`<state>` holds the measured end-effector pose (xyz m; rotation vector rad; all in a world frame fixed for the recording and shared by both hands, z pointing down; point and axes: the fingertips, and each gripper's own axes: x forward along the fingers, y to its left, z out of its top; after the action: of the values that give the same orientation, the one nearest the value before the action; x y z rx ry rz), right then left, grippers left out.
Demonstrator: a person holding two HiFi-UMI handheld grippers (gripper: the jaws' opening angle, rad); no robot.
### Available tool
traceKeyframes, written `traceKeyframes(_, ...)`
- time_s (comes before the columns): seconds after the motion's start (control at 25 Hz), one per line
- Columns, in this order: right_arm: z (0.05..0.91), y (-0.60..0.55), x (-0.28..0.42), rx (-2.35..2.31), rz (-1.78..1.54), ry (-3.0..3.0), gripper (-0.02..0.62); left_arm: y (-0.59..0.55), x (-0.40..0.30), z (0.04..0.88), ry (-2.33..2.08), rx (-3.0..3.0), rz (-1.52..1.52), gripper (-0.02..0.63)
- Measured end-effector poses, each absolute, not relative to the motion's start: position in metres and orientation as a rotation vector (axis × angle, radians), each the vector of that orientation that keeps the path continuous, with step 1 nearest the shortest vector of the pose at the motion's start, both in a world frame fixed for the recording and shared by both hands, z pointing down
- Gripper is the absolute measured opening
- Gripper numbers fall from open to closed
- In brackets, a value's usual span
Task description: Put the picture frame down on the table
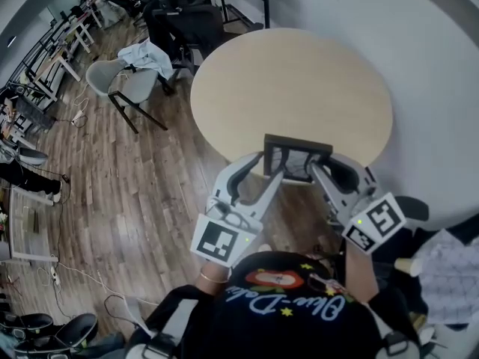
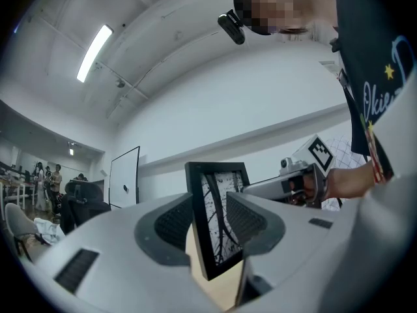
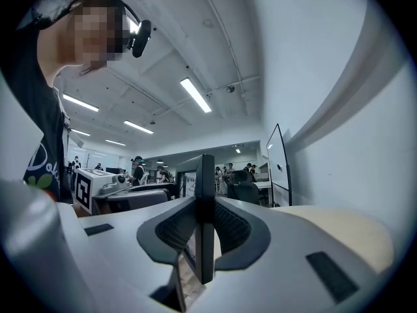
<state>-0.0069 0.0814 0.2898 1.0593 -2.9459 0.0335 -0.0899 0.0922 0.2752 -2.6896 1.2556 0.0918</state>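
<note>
Both grippers on the picture frame, one at each side.

Left gripper: jaws pinch the frame's left upright. In the left gripper view the black border and the white print with dark branching lines sit squarely between the pads. The frame stands upright, turned a little so that its face shows.

Right gripper: jaws pressed on the opposite upright. Seen from the right gripper view the frame is edge-on, a thin black bar clamped between the two pads.

Position: the frame hangs between the two grippers, just over the near rim of the round table. I cannot tell whether its lower edge touches the top.

Edges and room:
- Ahead of both grippers — the pale table top, its curved rim running away to left and right.
- Right of the right gripper — a plain white wall, close along the table's right side.
- Left of the left gripper — wood floor, then a grey chair with a light cloth draped on it, well apart from the table.
- Beyond the far left rim — black office chairs.
</note>
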Motion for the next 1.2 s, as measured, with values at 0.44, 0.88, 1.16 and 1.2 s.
traceKeyframes(0.44, 0.303, 0.069, 0.006, 1.132, 0.09, -2.889, 0.067, 0.075, -0.077, 0.287, 1.196, -2.758, 0.098, 0.149)
traceKeyframes(0.88, 0.31, 0.017, 0.009, 1.064, 0.119, -2.937, 0.067, 0.029, -0.073, 0.292, 1.273, -2.719, 0.023, 0.149)
traceKeyframes(1.16, 0.312, -0.017, 0.02, 1.041, 0.109, -2.955, 0.067, -0.004, -0.062, 0.293, 1.295, -2.694, 0.017, 0.149)
traceKeyframes(1.2, 0.312, -0.017, 0.021, 1.038, 0.108, -2.956, 0.067, -0.003, -0.061, 0.293, 1.296, -2.69, 0.018, 0.149)
